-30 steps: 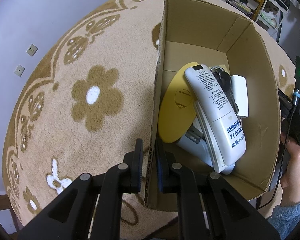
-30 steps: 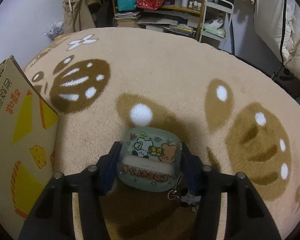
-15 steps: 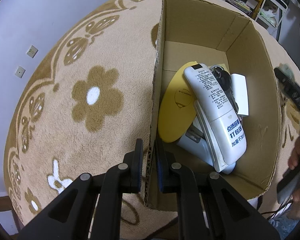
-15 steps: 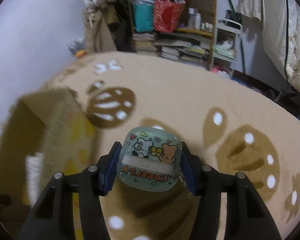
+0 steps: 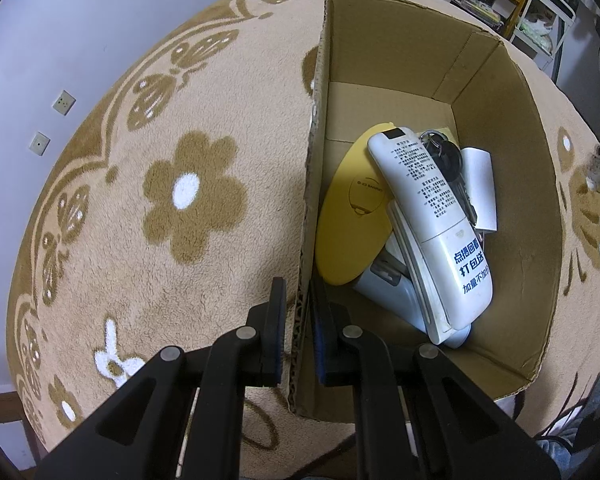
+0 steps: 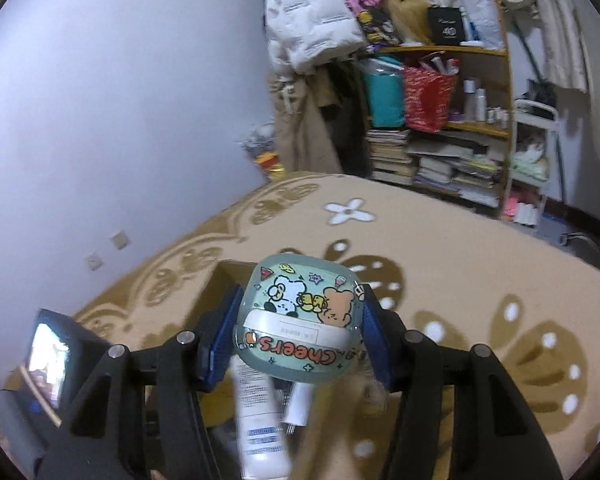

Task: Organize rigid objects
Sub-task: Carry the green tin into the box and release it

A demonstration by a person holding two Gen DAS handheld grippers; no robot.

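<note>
L tongs (image 5: 298, 307) pinch box wall (image 5: 304, 240); R tongs (image 6: 300, 320) grip case (image 6: 298, 322) above box.

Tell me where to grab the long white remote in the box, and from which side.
Grip the white remote across its narrow width near the raised upper end, coming from above: it lies propped on the other items, its long sides exposed, away from the cardboard box walls.

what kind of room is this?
Probably a lived-in bedroom or home storage room, not a lab: a plush flower-pattern rug covers the floor, a cluttered bookshelf holds books and bags, and a white puffer jacket hangs by the wall.
</note>
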